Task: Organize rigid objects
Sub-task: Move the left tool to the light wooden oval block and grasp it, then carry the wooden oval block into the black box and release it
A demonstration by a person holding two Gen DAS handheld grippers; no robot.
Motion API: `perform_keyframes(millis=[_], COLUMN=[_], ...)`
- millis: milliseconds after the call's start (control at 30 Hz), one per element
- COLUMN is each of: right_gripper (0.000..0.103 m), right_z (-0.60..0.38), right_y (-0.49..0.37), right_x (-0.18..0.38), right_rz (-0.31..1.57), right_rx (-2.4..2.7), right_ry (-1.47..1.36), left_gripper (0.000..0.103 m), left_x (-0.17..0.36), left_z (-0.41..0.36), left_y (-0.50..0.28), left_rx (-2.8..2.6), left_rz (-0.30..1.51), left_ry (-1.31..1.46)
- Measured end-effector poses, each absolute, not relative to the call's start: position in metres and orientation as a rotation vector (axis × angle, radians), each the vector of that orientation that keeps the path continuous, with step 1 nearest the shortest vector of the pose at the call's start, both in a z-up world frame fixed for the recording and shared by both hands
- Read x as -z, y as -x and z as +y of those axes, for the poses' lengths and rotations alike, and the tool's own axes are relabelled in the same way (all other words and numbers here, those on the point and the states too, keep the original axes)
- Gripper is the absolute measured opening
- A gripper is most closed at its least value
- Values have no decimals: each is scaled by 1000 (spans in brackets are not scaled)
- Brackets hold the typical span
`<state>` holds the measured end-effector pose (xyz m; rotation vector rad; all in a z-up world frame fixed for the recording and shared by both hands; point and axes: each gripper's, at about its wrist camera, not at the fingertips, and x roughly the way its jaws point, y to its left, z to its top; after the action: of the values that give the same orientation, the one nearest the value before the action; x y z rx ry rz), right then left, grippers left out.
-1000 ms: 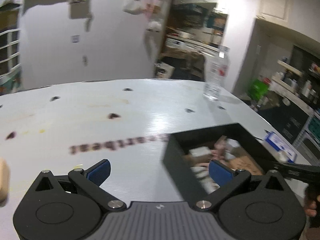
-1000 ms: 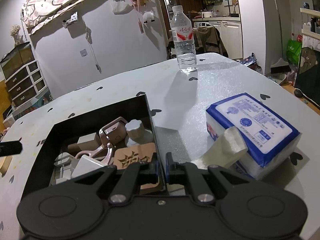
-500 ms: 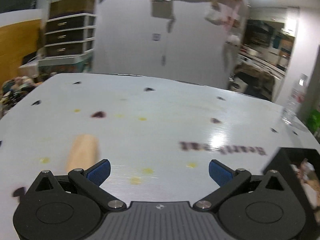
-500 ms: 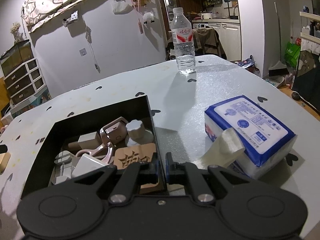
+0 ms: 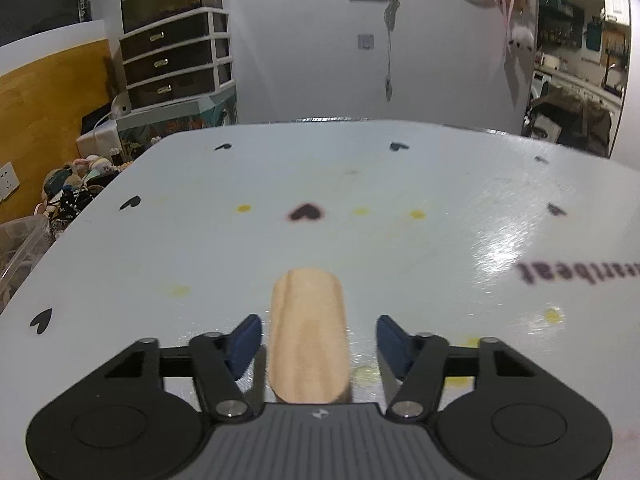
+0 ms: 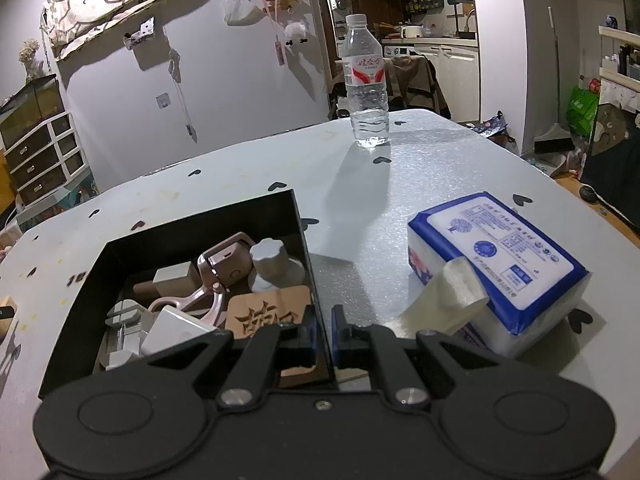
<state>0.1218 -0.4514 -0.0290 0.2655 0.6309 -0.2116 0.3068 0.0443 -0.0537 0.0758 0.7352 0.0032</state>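
A light wooden block [image 5: 307, 332] with a rounded far end lies on the white table [image 5: 360, 184]. My left gripper [image 5: 319, 342] is open around it, a blue pad [image 5: 244, 342] on each side with gaps to the wood. My right gripper [image 6: 324, 332] is shut on the right wall of a black box [image 6: 306, 240]. The box holds several rigid items: a pink piece [image 6: 228, 258], a grey knob [image 6: 270, 258], a carved wooden tile [image 6: 272, 312], white blocks [image 6: 172, 330]. The wooden block's edge also shows at the far left of the right wrist view [image 6: 5, 316].
A water bottle [image 6: 367, 84] stands at the far side of the table. A blue-and-white tissue pack [image 6: 496, 256] lies right of the box. A drawer unit [image 5: 176, 60] and clutter stand off the table's left edge.
My left gripper swung left, away from the black box, and came over the wooden block, which now lies between its narrowed but still open fingers. The right gripper stayed on the box wall.
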Motion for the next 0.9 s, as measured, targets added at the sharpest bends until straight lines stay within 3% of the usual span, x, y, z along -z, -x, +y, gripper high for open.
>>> perform_keyframes(millis=[100, 167, 567, 900], right_gripper=[8, 8, 8, 7], right_z=[-451, -451, -451, -452], right_y=[-122, -122, -122, -121], right_x=[29, 29, 29, 29], right_rz=[632, 632, 632, 626], right_rx=[214, 214, 215, 209], right_ry=[-264, -265, -265, -268], left_gripper=[54, 41, 40, 40], left_x=[56, 56, 45, 1], left_z=[48, 50, 42, -22], left_y=[-310, -309, -275, -236], left_rx=[1, 9, 92, 387], left_rz=[737, 736, 692, 575], left_ry=[-66, -55, 82, 92])
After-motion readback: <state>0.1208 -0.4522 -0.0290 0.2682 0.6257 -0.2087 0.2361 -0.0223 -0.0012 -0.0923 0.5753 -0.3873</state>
